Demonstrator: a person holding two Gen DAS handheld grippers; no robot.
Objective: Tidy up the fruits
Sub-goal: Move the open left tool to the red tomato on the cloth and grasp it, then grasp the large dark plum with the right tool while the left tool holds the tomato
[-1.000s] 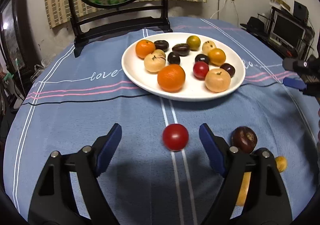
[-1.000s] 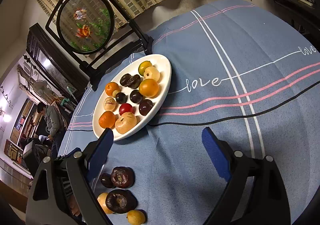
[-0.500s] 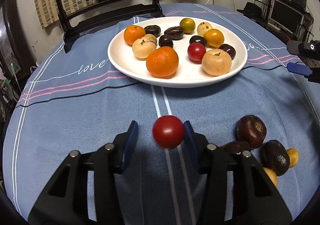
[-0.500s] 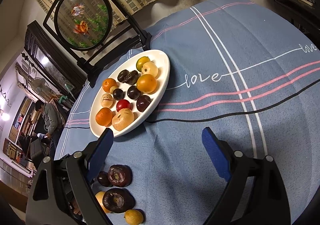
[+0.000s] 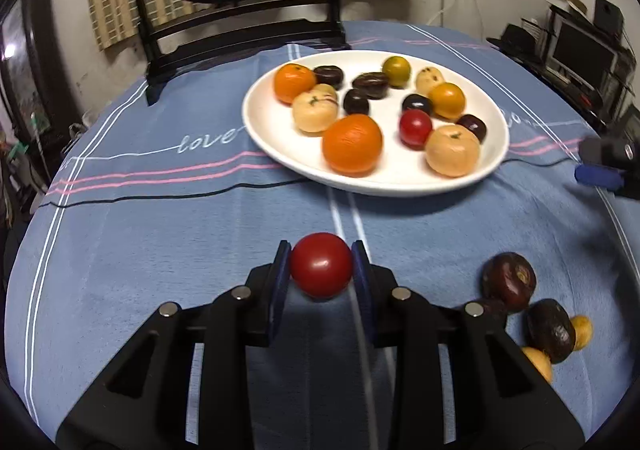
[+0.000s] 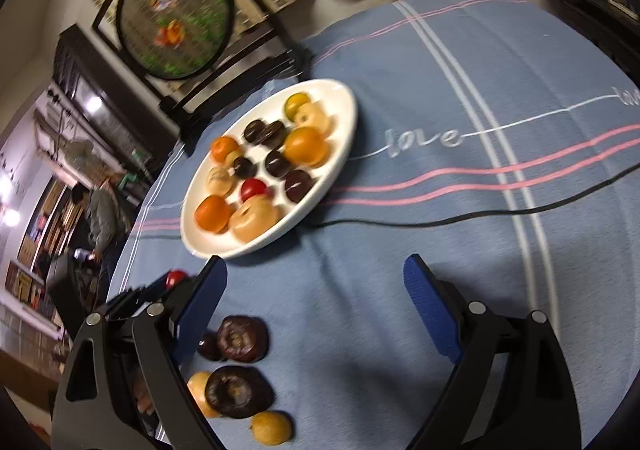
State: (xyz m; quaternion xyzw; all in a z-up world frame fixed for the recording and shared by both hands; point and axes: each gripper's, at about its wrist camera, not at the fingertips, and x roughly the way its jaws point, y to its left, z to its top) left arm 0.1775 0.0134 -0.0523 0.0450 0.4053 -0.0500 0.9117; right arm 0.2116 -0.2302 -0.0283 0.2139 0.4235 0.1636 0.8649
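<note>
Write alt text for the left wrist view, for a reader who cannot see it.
The left claw has just closed on a red fruit above a blue tablecloth. Beyond it a white plate holds orange, tan, dark and red fruits; several dark and yellow fruits lie loose at lower right.

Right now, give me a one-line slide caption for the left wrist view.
Left gripper shut on a red fruit, short of the white plate of fruits.

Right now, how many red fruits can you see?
2. One red fruit sits between the jaws of the left gripper, which have just been closing on it. The other red fruit lies on the white plate. Others may be hidden.
</note>
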